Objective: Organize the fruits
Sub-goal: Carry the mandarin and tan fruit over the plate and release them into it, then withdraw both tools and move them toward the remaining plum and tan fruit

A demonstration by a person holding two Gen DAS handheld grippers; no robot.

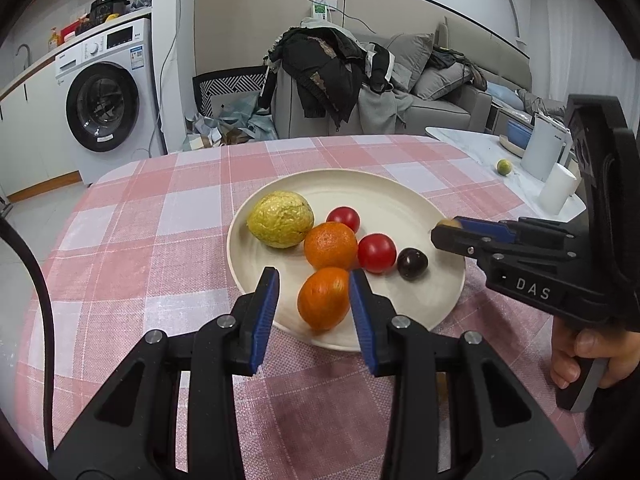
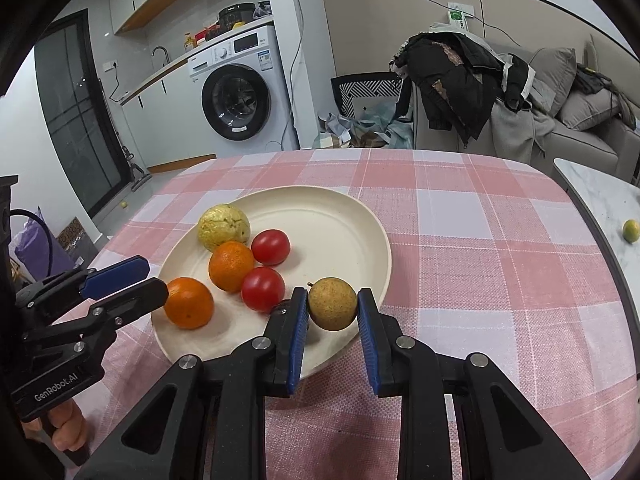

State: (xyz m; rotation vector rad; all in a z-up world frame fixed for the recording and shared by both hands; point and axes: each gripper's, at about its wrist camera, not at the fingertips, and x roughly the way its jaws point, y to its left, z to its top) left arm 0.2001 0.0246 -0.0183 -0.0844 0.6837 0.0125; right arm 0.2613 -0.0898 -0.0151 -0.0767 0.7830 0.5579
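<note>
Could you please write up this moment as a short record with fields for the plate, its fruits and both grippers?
surface: pink and white checked tablecloth
container: round cream plate
fruits on plate: bumpy yellow fruit, far orange, two red tomatoes, small dark purple fruit
left gripper: shut on near orange, over plate's near rim
right gripper: shut on speckled tan round fruit, above plate's edge
stray item: small green fruit on white side table

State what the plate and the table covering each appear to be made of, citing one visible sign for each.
Plate: probably matte plastic or glazed ceramic; it is smooth, cream and shows faint concentric rings. Table covering: woven cloth, matte; a thread-grid texture shows in its pink and white checks.
</note>
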